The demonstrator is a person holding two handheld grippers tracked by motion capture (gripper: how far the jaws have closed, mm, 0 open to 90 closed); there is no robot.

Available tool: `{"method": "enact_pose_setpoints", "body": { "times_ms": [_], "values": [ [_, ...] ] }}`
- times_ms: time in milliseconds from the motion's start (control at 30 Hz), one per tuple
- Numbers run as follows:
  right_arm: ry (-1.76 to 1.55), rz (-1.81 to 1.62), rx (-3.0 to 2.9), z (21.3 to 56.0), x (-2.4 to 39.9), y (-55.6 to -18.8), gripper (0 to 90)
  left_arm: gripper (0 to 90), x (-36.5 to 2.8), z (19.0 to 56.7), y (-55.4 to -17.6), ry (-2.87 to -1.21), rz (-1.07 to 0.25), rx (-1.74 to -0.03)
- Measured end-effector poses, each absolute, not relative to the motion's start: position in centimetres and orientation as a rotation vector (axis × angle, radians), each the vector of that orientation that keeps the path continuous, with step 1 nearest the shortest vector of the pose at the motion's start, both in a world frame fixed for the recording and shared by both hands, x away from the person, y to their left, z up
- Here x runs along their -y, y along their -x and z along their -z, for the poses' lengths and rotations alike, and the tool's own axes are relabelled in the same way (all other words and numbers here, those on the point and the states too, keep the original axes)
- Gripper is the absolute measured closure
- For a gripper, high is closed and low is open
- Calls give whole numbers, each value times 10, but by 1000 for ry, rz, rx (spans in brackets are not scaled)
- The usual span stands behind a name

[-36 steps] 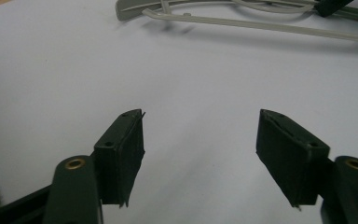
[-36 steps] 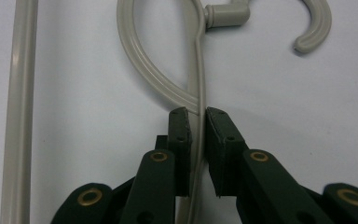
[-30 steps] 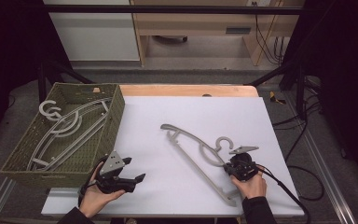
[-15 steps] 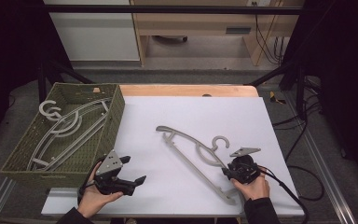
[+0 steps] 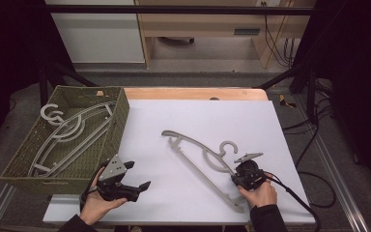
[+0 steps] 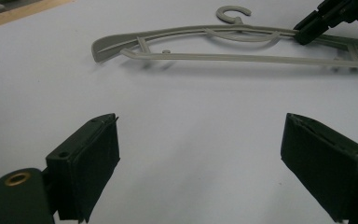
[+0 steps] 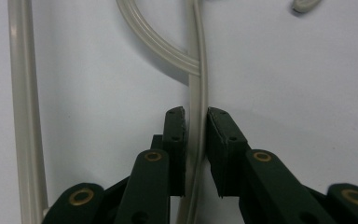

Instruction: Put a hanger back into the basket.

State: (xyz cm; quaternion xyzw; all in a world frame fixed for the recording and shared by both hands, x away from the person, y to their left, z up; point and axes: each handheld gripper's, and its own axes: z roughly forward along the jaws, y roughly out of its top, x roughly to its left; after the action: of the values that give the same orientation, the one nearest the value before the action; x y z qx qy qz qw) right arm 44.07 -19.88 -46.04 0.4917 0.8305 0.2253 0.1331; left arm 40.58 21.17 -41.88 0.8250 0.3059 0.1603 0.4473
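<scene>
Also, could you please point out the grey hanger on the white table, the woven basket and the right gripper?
hanger [image 5: 193, 148]: high view, upper arm.
basket [image 5: 121, 112]: high view, right wall.
right gripper [image 7: 196, 122]: right gripper view, between the fingertips.

High view: above near edge, looking forward-down over whole bench [image 5: 198, 121]. Left gripper view: low, across bench. Right gripper view: close overhead. All share hanger [image 5: 200, 157].

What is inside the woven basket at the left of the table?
In the basket lie grey hangers, stacked, hooks over its far left rim. At least two; the overlap hides the exact count, and the near wall hides their lower ends.
</scene>
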Motion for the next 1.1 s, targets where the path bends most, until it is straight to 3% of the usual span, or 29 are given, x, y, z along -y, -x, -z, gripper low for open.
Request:
{"method": "enact_pose_setpoints", "body": {
  "times_ms": [567, 1100],
  "values": [
    [-1503, -719, -2406, 453, 198, -444, 830, 117, -214, 413, -406, -2039, -408, -756],
    [-1095, -886, -2591, 424, 176, -428, 829, 115, -211, 366, -414, -2086, -402, -676]
  ]
}}
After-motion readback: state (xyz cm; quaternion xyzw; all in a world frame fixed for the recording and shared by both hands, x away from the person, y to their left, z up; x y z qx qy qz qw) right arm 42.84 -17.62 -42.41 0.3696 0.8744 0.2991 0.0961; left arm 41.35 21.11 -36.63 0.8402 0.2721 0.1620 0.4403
